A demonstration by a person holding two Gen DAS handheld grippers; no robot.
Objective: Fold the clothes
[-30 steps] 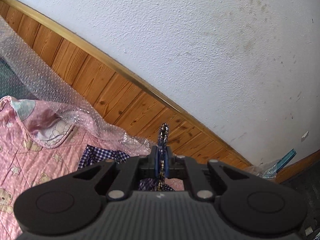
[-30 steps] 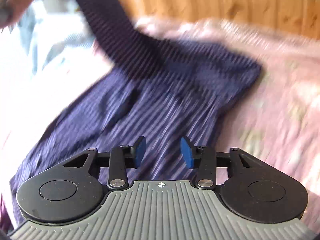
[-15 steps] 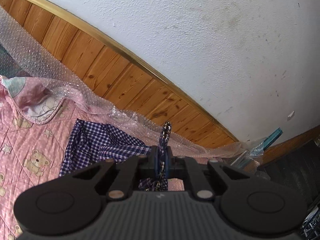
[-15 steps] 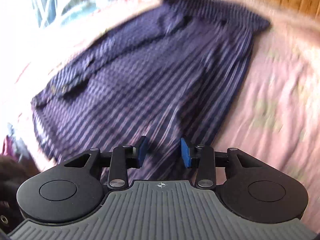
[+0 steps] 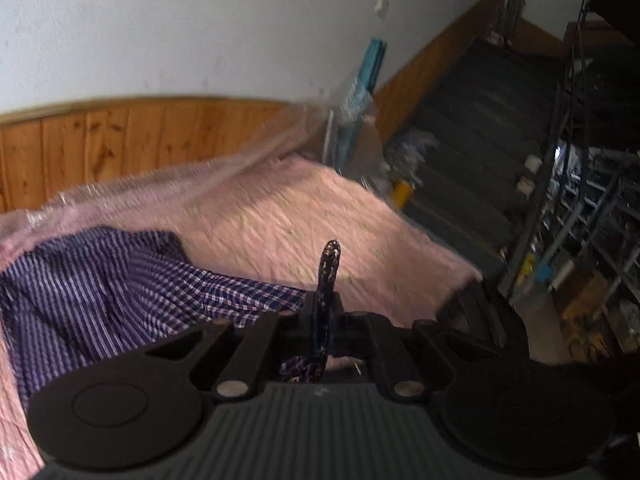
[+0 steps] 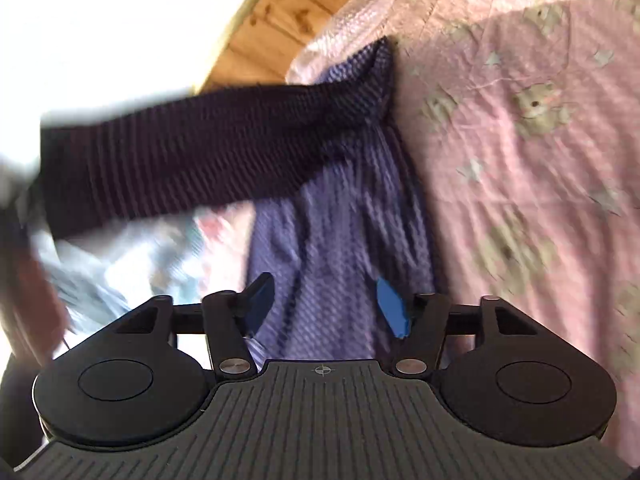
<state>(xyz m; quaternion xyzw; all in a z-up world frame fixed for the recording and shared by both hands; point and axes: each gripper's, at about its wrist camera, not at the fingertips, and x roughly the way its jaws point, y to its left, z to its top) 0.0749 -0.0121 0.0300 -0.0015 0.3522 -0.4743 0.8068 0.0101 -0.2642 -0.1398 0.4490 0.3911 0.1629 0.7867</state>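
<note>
Left wrist view: left claw [image 5: 325, 312] pinches an edge of the checked shirt [image 5: 120, 280], limp and light, lying on the pink quilt [image 5: 300, 220]. Right claw [image 6: 326, 306] spread above it; grip the opposite hem.

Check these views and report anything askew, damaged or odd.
Nothing damaged or spilled. The checked shirt lies rumpled on the pink quilt, one sleeve stretched taut off the bed, because the left tool pinches its fabric. The right tool hangs open, empty.
</note>
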